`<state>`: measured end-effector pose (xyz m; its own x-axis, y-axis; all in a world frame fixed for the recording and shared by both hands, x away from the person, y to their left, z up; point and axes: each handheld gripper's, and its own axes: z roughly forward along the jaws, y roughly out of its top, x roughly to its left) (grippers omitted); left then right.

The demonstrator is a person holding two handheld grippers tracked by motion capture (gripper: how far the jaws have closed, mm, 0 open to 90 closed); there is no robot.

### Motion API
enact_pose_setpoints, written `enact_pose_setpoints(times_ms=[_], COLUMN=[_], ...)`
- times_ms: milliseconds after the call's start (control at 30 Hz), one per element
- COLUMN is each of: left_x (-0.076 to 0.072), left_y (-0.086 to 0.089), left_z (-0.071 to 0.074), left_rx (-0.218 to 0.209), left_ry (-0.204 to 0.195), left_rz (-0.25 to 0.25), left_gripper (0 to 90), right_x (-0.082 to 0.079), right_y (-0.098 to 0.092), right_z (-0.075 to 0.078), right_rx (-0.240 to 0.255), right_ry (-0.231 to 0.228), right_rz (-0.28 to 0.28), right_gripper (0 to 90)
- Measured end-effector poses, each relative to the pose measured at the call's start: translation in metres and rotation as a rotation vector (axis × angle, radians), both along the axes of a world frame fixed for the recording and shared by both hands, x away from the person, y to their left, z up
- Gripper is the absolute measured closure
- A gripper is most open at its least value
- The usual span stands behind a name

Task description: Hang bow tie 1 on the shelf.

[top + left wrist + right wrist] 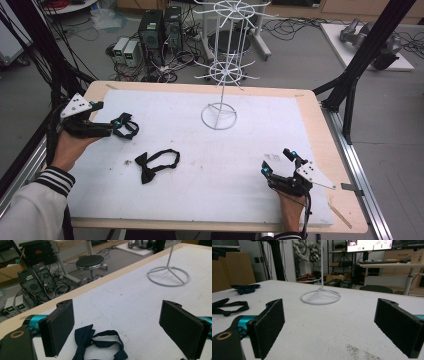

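Note:
Two dark bow ties lie on the white mat. One bow tie (128, 128) (100, 342) rests flat between the wide-apart jaws of my left gripper (125, 125) (121, 325), which is open and not touching it. The other bow tie (155, 164) (228, 306) lies loose near the mat's middle left. At the front right my right gripper (277, 161) (334, 327) stands open over bare mat, with nothing between its jaws. A white wire display stand (218, 116) (167, 277) (320, 297) stands at the mat's far middle.
The white mat (240, 150) covers a wooden table (325, 150). Past the far edge are computer towers (160, 30), a black stool (89, 262) and floor cables. A black frame post (360, 65) rises at the right.

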<state>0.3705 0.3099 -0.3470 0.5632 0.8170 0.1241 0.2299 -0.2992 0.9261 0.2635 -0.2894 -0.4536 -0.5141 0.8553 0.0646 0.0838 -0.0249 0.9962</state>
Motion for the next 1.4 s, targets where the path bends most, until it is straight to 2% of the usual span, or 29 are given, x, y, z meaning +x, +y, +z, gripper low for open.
enact_pose_setpoints(times_ms=[100,167,267,500,900,967,1000,1100,1200,1267,1367,1400], left_x=[0.007,0.015,0.019,0.033,0.052,0.056,0.056,0.063,0.066,0.073,0.080,0.080], left_y=[0.000,0.002,0.004,0.009,0.006,0.006,0.006,0.006,0.007,0.010,0.013,0.013], left_z=[0.002,0.003,0.003,0.000,-0.001,-0.003,-0.003,-0.001,-0.001,-0.002,-0.005,-0.005], left_rx=[0.023,0.055,0.064,0.095,0.150,0.166,0.166,0.209,0.214,0.247,0.265,0.265], left_ry=[0.014,0.046,0.062,0.126,0.184,0.209,0.209,0.254,0.266,0.296,0.329,0.329], left_rz=[-0.001,-0.004,0.000,0.005,-0.011,-0.015,-0.015,-0.024,-0.025,-0.012,-0.009,-0.009], left_gripper=[13.4,13.4,13.4,13.4,13.4,13.4,13.4,13.4,13.7,13.7,14.1,14.1], right_x=[0.000,0.000,0.000,0.000,0.000,0.000,0.000,0.000,0.001,0.001,0.001,0.000], right_y=[0.000,0.000,0.000,0.000,0.000,0.000,0.000,0.000,0.000,0.000,0.000,0.001], right_z=[0.000,0.000,0.000,0.000,0.000,0.000,0.000,0.000,0.000,0.000,0.000,0.000], right_rx=[-0.001,-0.003,0.002,-0.008,-0.004,-0.009,-0.008,-0.005,-0.006,-0.008,-0.008,-0.009], right_ry=[0.000,0.000,0.002,-0.006,-0.001,-0.005,-0.003,-0.001,0.000,-0.004,-0.003,-0.002], right_rz=[0.000,-0.002,-0.001,0.001,-0.001,0.000,0.001,-0.002,-0.003,-0.004,-0.003,-0.004], right_gripper=[8.7,8.8,8.8,8.8,8.8,8.8,8.8,8.8,8.8,8.8,8.8,8.8])
